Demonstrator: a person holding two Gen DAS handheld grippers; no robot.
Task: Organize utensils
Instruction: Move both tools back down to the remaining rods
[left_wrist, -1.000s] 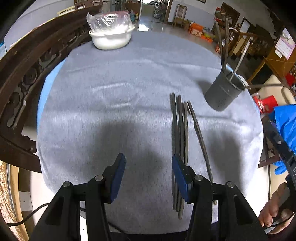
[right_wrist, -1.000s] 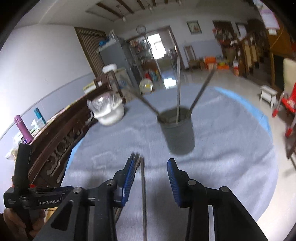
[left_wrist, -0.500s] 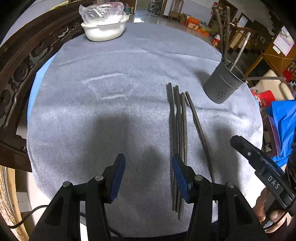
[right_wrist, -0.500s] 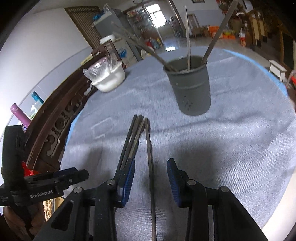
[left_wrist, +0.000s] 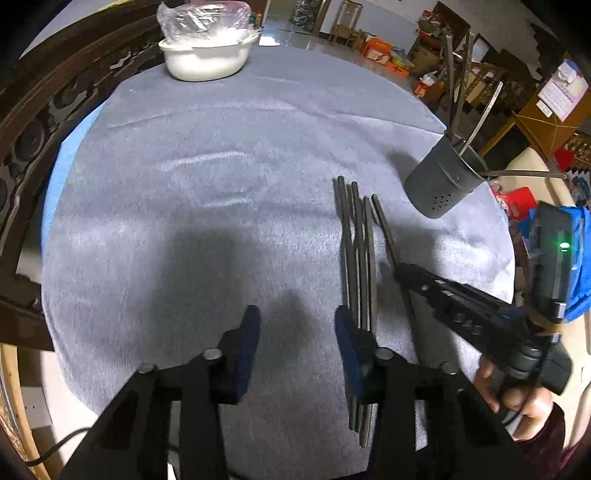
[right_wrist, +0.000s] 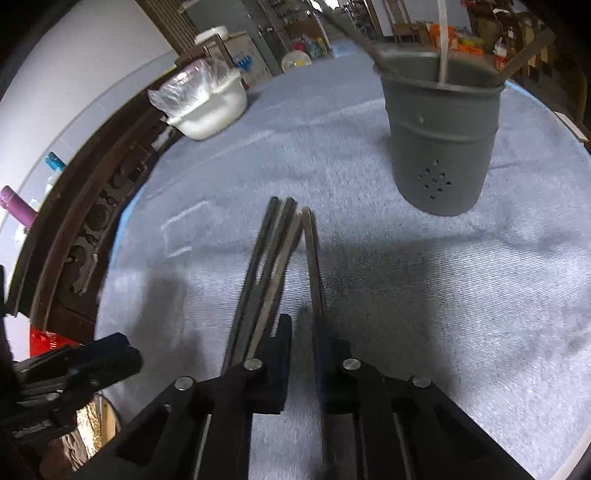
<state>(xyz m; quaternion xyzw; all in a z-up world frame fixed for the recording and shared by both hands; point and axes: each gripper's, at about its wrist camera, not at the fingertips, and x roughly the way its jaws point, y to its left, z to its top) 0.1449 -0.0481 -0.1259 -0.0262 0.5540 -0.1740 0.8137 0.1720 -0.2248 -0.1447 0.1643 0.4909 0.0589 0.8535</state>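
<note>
The round worktop under its grey cloth fills both views. My left camera takes in nearly all of it; my right camera sits lower and closer, so only there do the grey holder's drain holes show large in the upper right of the frame. In the left view that holder stands at the right, with a few utensils sticking out of it. A white bowl covered in plastic film sits at the top of the left view, and at the upper left of the right view.

The dark chopsticks lie side by side right of centre in the left view. My left gripper points steeply down over the cloth, its jaws apart after just narrowing, nothing between them; the chopsticks pass just beside its right finger.

Only the left view shows my right hand at the lower right, holding its tool slanted down. My right gripper has just closed onto the single rightmost chopstick.
</note>
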